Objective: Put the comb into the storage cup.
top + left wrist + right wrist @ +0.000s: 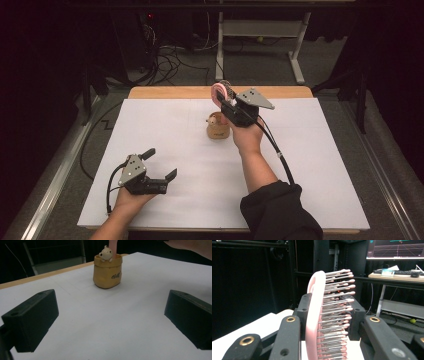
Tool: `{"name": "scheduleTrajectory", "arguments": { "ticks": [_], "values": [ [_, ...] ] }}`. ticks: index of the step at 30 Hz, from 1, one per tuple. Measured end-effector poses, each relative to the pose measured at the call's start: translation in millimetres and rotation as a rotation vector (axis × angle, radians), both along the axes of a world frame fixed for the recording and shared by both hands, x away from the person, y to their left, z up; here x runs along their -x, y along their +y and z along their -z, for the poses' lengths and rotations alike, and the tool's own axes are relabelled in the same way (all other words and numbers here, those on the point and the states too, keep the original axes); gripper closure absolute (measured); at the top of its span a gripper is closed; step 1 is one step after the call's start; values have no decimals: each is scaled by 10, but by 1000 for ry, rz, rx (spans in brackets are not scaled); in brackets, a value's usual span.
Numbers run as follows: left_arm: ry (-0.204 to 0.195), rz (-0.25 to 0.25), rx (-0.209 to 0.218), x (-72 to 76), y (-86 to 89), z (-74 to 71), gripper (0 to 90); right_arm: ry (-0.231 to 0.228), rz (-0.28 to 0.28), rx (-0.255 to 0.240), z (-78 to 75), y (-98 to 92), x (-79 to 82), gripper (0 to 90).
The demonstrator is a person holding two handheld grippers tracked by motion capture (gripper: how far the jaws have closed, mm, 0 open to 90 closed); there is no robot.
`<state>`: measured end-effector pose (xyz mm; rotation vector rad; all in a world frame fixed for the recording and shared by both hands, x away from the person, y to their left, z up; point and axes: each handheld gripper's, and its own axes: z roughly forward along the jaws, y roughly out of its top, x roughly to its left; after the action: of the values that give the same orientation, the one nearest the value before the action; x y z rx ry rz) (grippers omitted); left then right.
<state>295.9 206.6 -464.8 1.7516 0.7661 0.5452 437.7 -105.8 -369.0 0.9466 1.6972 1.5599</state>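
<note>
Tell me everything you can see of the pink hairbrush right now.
The pink hairbrush has a rounded pink plastic-looking head with rows of thin metal-looking pins tipped in pink. It stands roughly upright, pins facing sideways, clamped between the jaws of the right gripper, raised above the tan holder on the white table. Its handle is hidden.

High view overhead; left gripper view low, both showing holder (218, 131)

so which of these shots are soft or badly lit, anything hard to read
High view: white table sheet evenly lit, surroundings almost black, the pink hairbrush small and soft. Left gripper view: near fingers blurred, the yellow holder sharper. Right gripper view: brush bristles fairly crisp, dark backdrop, bright monitor top right.
</note>
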Motion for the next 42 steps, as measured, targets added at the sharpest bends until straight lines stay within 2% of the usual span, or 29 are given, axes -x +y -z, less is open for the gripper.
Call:
{"name": "scheduleTrajectory", "arguments": {
  "ticks": [15,22,26,42],
  "values": [
    [5,9,-9,3,-29,11,0,8,16,5,66,8,11,650],
    [10,7,1,-2,-19,9,0,4,26,6,81,10,12,645],
    [11,8,0,-2,-11,8,0,3,36,-2,94,36,-4,642],
    [11,12,5,-4,-6,10,4,-3,45,26,105,159,-51,634]
  ]
}}
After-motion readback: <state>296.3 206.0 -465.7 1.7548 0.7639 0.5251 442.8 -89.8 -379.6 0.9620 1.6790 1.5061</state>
